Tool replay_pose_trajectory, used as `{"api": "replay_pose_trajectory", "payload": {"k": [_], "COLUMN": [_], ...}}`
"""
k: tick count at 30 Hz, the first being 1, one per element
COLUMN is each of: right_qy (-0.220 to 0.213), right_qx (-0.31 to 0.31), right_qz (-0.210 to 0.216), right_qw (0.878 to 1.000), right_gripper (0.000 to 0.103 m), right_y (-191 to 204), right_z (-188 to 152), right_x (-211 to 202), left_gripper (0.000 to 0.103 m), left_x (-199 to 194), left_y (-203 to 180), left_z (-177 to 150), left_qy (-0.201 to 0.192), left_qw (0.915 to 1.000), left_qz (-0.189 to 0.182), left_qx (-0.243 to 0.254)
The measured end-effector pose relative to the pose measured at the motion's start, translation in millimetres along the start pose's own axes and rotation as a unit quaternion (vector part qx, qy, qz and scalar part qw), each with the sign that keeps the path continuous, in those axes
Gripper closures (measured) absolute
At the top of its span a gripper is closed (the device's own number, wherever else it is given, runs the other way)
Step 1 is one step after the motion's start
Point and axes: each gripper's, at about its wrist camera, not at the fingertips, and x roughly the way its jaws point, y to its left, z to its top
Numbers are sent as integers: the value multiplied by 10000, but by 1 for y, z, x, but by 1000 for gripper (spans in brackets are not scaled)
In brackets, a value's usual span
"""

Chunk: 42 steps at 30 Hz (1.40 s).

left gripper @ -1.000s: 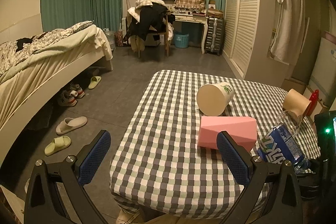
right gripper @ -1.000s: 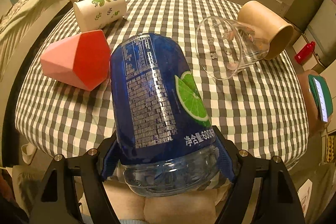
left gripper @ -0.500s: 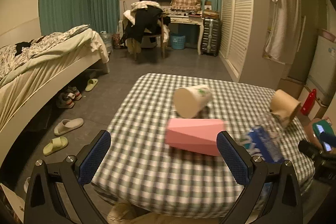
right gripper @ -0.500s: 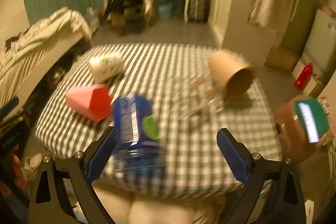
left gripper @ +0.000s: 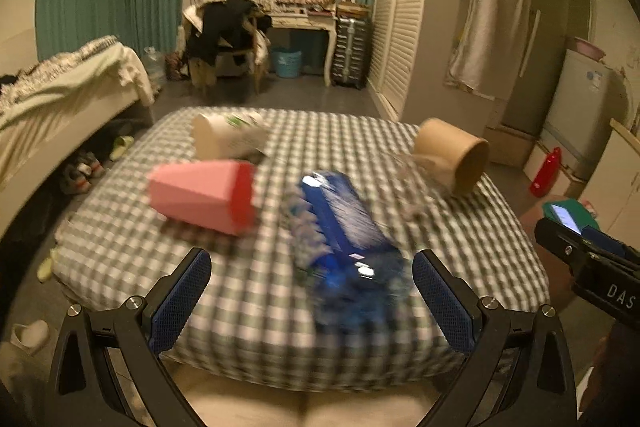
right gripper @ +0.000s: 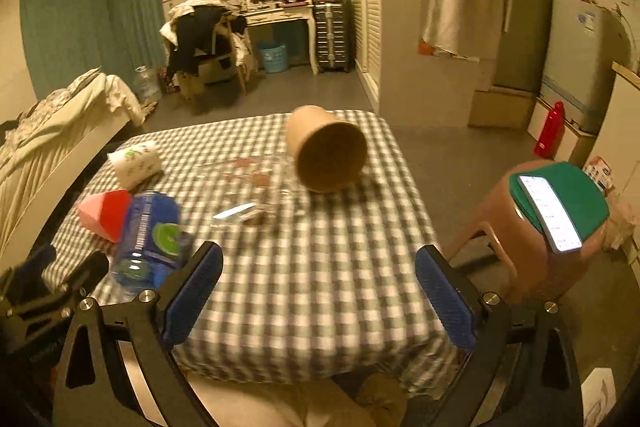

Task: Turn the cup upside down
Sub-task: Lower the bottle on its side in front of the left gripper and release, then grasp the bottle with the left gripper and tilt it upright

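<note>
Several cups lie on their sides on the checked table (right gripper: 320, 267): a brown paper cup (right gripper: 326, 155) (left gripper: 452, 155), a clear glass (right gripper: 256, 187) (left gripper: 412, 183), a white leaf-print cup (right gripper: 134, 163) (left gripper: 226, 137) and a pink faceted cup (left gripper: 202, 195) (right gripper: 105, 213). A blue bottle (left gripper: 348, 243) (right gripper: 150, 239) lies near the front edge. My left gripper (left gripper: 312, 301) is open and empty, with the bottle's end between its fingers. My right gripper (right gripper: 318, 295) is open and empty above the table's front right.
A brown stool (right gripper: 532, 227) with a green pad and a phone (right gripper: 550, 213) stands right of the table. A red bottle (right gripper: 550, 129) stands on the floor by a fridge. A bed (left gripper: 60, 95) is on the left. A chair and desk stand at the back.
My right gripper let go of the blue bottle, opened and pulled back to the right. The bottle now lies on the table. My left gripper swung right to face the bottle.
</note>
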Motion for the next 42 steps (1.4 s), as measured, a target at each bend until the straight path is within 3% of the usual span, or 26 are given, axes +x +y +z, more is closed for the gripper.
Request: {"api": "replay_pose_trajectory", "payload": {"k": [4,11,25,27,29,35,42], "right_qy": [33,213,427,479,497,465,504], "right_qx": [157,395,365,349,346,349,369], "right_qz": [-97,-150,-132,-134,-140,-132,-97], "right_qw": [9998,9989,9983,9982,9981,9982,9980], "right_gripper": [6,6,6,6,6,6,6], "right_y": [-26,-53,-51,-50,-49,-48,-47], "right_z": [-7,-16,-20,-21,-22,-22,-22], "right_x": [4,20,38,41,42,40,42], "left_gripper": [0,0,1,5,24,24,25], "left_x": [15,41,51,51,49,33,14], "left_y": [-20,-34,-36,-35,-35,-35,-30], "left_z": [-10,-23,-30,-31,-33,-29,1], "left_qy": [129,205,123,105,90,40,-127], "left_qw": [9999,9995,9989,9990,9991,9981,9966], "left_qz": [-33,241,395,372,311,187,149], "left_qx": [-44,45,200,210,264,582,801]}}
